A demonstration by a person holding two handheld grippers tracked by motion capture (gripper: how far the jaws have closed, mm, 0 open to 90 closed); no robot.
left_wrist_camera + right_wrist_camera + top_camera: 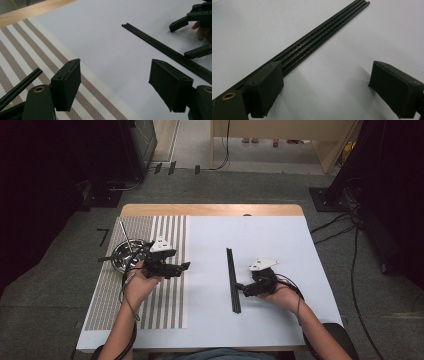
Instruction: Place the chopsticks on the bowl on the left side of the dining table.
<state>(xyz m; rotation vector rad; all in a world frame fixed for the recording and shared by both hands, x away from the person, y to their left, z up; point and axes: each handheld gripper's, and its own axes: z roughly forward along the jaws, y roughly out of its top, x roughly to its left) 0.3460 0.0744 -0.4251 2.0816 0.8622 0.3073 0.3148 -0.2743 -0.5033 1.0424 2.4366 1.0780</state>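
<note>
At the far left of the tabletop (pixel 280 325), a metal bowl (pixel 122 256) sits on the striped mat (pixel 165 310) with a thin rod (pixel 126 238) leaning out of it. Your left claw (pixel 186 266) is just beside that bowl, over the mat's right edge, pointing toward the middle of the tabletop. Its jaws are released and stand wide apart, with nothing between them; in the left gripper view the mat and white sheet show through the gap.

Near the middle lies a bundle of black rods (pixel 232 280), flat on the white sheet, running straight away from you. They lie side by side, touching one another.

Your right claw (pixel 239 289) is at the near part of that bundle, coming in from its right side. It is released too: in the right gripper view one jaw sits right beside the rods (pixel 319 37), the other well clear on bare sheet.
</note>
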